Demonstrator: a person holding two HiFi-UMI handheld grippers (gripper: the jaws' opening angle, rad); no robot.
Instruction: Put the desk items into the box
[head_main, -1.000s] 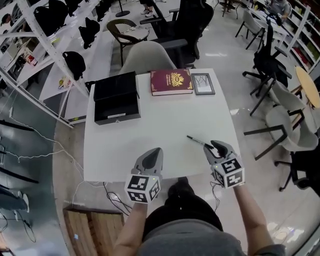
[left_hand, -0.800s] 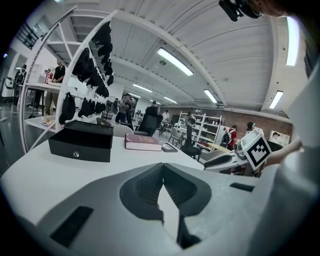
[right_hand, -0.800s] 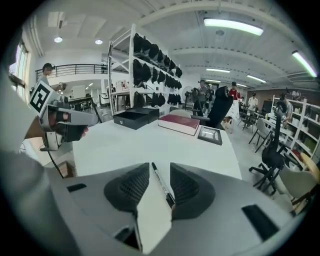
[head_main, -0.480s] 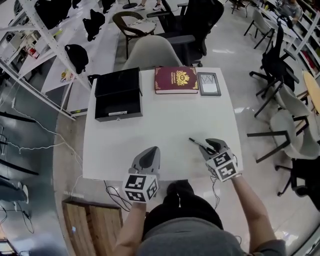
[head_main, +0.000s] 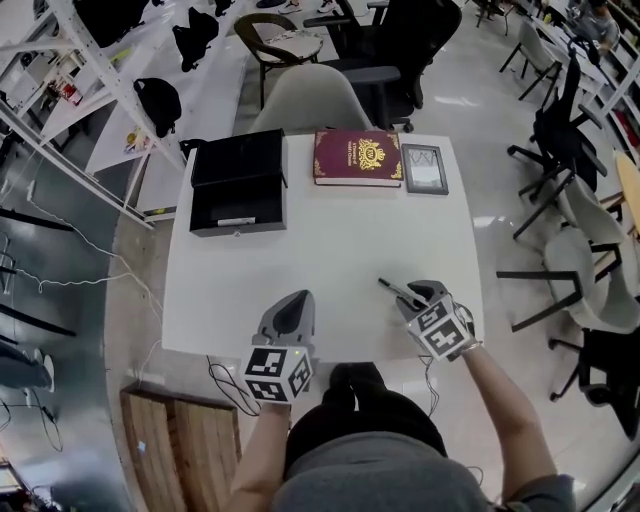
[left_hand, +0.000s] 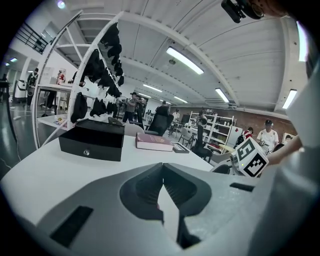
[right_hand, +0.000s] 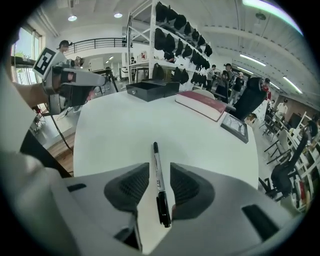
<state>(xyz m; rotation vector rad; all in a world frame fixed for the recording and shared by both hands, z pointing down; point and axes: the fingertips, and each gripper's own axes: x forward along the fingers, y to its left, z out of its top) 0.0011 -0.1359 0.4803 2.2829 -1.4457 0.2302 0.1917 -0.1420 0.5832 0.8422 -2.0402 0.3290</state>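
Note:
A black marker pen (head_main: 396, 291) lies on the white table (head_main: 320, 260) near its front right edge. My right gripper (head_main: 427, 296) is open, its jaws on either side of the pen's (right_hand: 156, 156) capped end with a gap on both sides. My left gripper (head_main: 290, 315) sits at the front edge, shut with nothing in it (left_hand: 163, 172). At the far left stands an open black box (head_main: 238, 181), also in both gripper views (left_hand: 92, 139) (right_hand: 150, 89). A dark red book (head_main: 358, 157) and a small framed picture (head_main: 424, 168) lie at the far edge.
A grey chair (head_main: 310, 103) stands behind the table's far side, and black office chairs (head_main: 560, 120) stand to the right. White shelving with black bags (head_main: 120, 80) runs along the left. Cables (head_main: 60, 290) trail over the floor on the left. People stand far back (left_hand: 132, 102).
The right gripper has turned slightly and lined up along the pen, which has stayed in place on the table. The left gripper has hardly moved. The head view has shifted a little.

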